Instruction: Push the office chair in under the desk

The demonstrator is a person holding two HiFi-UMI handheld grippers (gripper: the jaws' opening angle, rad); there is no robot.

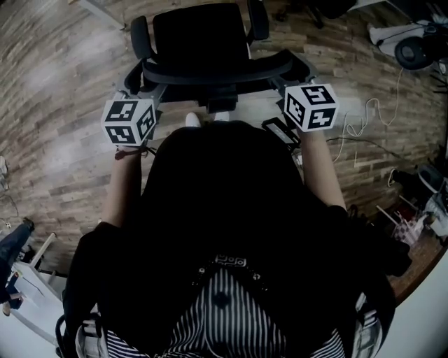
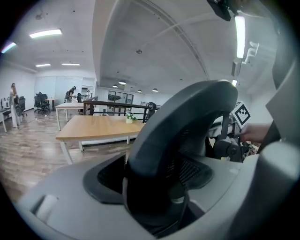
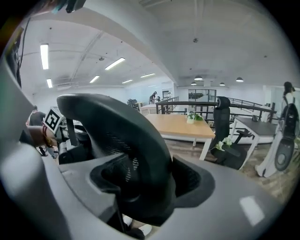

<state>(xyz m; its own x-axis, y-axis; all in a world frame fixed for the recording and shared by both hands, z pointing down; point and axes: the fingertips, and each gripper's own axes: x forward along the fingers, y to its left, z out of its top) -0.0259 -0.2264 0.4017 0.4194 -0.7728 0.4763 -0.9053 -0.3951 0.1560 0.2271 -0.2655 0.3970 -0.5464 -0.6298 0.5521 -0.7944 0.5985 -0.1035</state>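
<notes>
Office chair [image 1: 201, 38] stands out on the wood-plank floor [image 1: 63, 105], directly ahead of the person, back turned toward them. The seat is a flat black slab. There are two padded black armrests, left [image 1: 140, 35] and right [image 1: 257, 17]. The back rim [image 1: 217, 70] is a smooth, dark, curved plastic band with black mesh stretched inside it.

A wood-topped bench [image 2: 98, 127] on thin white legs lies far beyond the chair, well apart from it, with a small potted plant [image 2: 129, 118] on its top.

Left tongs [image 2: 154, 183]: grey matte shells with dark hollow pads. They stand apart, astride the left end of the back rim. The rim runs up between the pads, with dark gaps showing on both sides, so there is no clamp.

Right tongs [image 3: 150, 180]: the same build, also spread wide. The right end of the rim stands between them, and mesh shows in the gap by the right pad.

Both forearms, left [image 1: 124, 189] and right [image 1: 323, 168], are bare. They reach forward, roughly parallel and angled downward, and each ends at a checkered marker cube just near the rim.
</notes>
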